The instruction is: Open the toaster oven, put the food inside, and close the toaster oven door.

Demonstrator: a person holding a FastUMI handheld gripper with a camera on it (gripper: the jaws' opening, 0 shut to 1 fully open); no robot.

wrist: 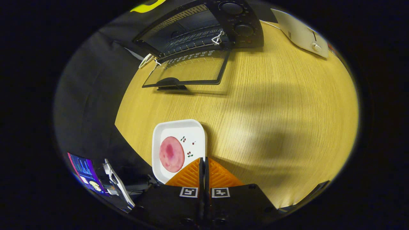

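My claw (204, 164) is pinched fully closed on nothing, hovering over the near right corner of the white plate (191, 129) whose pink food slice (171, 154) lies just ahead-left of my fingertips, with the open toaster oven (198, 32) far beyond across the desk (271, 111).

Food (171, 154) on plate (179, 131) by the closed claw (204, 161); open toaster oven (198, 28) beyond.

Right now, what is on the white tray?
A round pink slice of food lies on the white tray, beside small cherry prints. The hand-held gripper, fingers together, covers the tray's near corner, so that part is hidden.
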